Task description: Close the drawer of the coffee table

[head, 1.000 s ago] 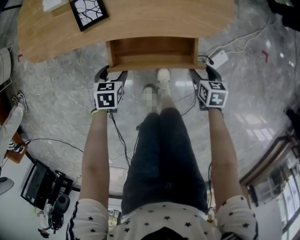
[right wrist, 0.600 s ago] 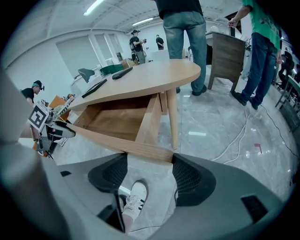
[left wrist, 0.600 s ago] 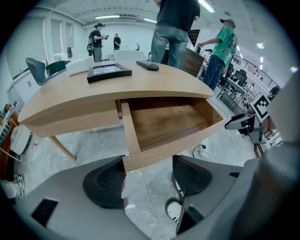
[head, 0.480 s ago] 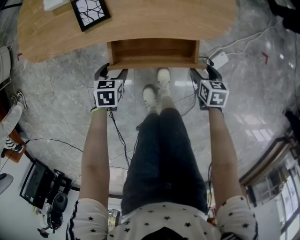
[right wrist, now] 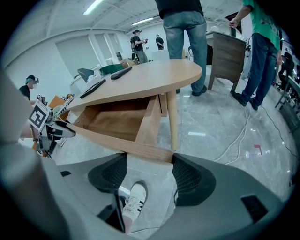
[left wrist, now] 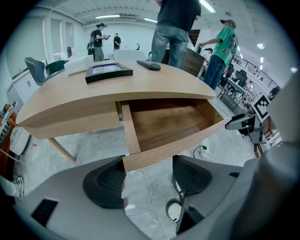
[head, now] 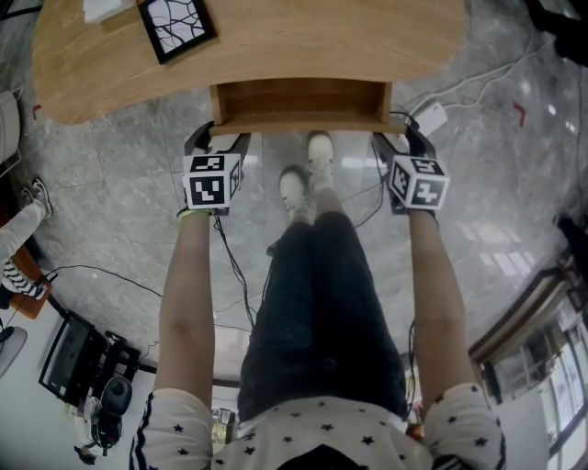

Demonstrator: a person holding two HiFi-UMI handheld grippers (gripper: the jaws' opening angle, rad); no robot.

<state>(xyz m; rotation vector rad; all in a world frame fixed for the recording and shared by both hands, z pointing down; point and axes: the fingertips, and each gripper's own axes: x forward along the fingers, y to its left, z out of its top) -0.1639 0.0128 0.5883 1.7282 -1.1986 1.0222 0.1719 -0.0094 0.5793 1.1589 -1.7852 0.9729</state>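
My jaws stand apart on both sides and grip nothing. The left gripper has the drawer's front left corner just above its pads. On the right gripper the front's right end spans the gap between the tips. The drawer sits pulled out from under the table, at the upper centre of the head view, with one gripper at each front corner. I cannot tell whether either one touches the wood yet.

To do this well, I judge I should press both ends evenly and straight in, so the drawer does not skew and bind. No squeeze is needed, just the jaw tips flat against the front. I would ease off near the end so it does not slam and jolt what lies on top.

Inside, the drawer shows only bare wood in both gripper views, so there is nothing to slide or catch. On the tabletop a black frame lies at the upper left of the head view, well back from the drawer. A remote lies beyond it. My shoes stand on the floor between the grippers, just below the drawer front.
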